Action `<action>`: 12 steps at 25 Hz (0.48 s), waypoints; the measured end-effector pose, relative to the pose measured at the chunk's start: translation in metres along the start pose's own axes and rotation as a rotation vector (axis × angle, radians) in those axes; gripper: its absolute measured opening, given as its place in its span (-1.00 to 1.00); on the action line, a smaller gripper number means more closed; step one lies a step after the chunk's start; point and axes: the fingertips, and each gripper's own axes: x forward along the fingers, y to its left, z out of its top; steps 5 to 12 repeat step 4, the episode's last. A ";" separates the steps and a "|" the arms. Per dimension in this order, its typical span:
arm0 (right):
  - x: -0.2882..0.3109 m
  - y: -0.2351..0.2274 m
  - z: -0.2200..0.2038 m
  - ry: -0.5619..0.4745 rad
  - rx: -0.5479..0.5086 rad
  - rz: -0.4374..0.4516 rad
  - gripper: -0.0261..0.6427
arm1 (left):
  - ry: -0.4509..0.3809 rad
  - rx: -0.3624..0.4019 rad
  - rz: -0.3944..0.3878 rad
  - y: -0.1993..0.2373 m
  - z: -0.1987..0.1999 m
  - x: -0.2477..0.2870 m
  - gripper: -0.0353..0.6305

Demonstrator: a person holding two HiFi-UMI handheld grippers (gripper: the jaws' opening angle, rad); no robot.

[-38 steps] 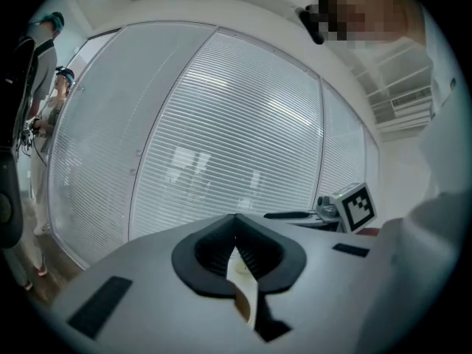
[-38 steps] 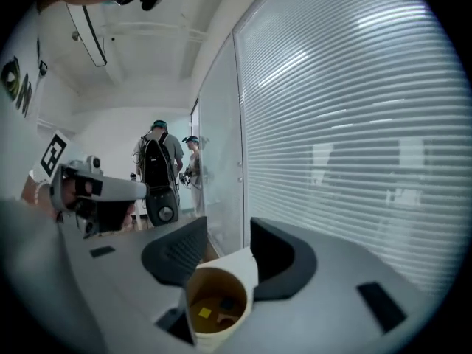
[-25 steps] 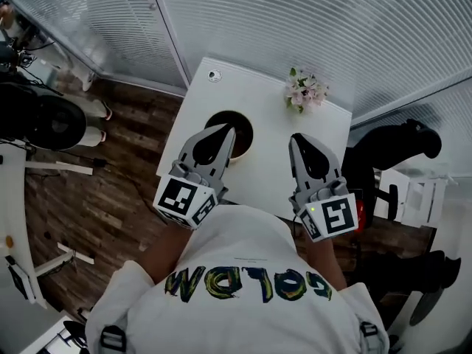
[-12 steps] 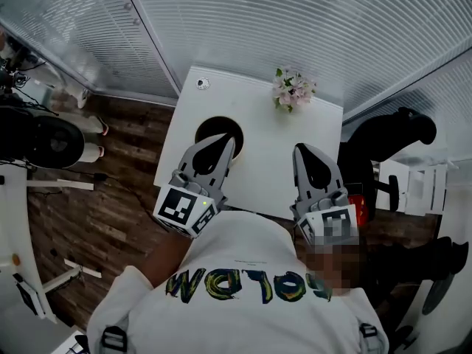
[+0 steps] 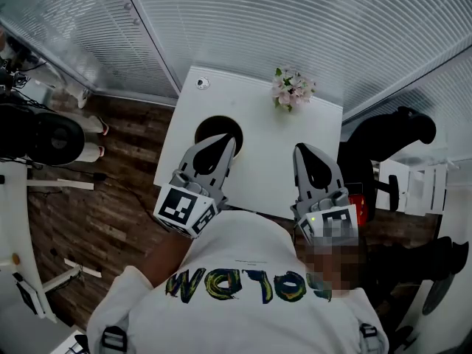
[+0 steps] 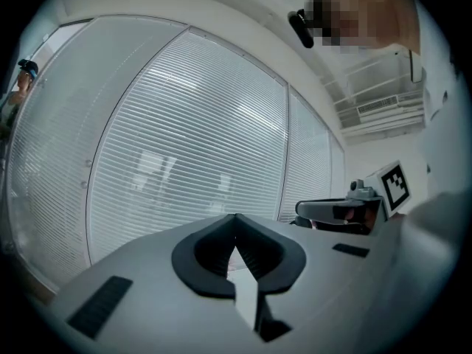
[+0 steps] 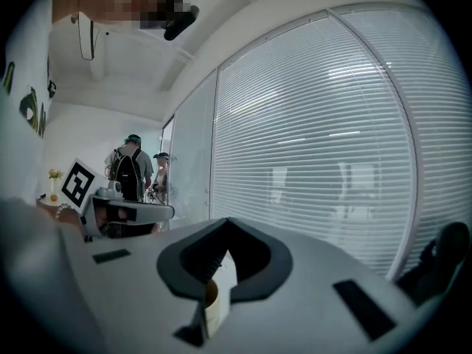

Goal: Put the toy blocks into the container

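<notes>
The container (image 5: 212, 128), a dark round bowl, stands on the white table (image 5: 269, 135) at its left half. No toy blocks show in any view, and the bowl's inside is too dark to read. My left gripper (image 5: 229, 140) hovers at the bowl's near rim with its jaws shut and nothing in them; its tip (image 6: 236, 218) points level at the blinds. My right gripper (image 5: 299, 150) is held over the table's front right part, also shut and empty (image 7: 226, 221).
A small bunch of pink flowers (image 5: 292, 88) stands at the table's back edge, and a small round disc (image 5: 202, 84) lies at the back left corner. A black chair (image 5: 387, 142) is to the right. White blinds wall the back. Two people (image 7: 133, 169) stand far off.
Over the second, both grippers drew slightly back toward the table's front edge and the head view shifted. Nothing has moved in the last half second.
</notes>
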 end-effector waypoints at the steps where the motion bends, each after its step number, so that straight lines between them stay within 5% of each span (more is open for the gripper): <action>1: 0.000 0.000 0.000 0.000 0.000 0.001 -0.90 | 0.001 0.000 0.000 0.000 0.000 0.000 -0.87; 12: 0.001 0.002 0.001 0.000 0.000 0.001 -0.90 | 0.002 -0.001 0.000 0.001 0.000 -0.001 -0.87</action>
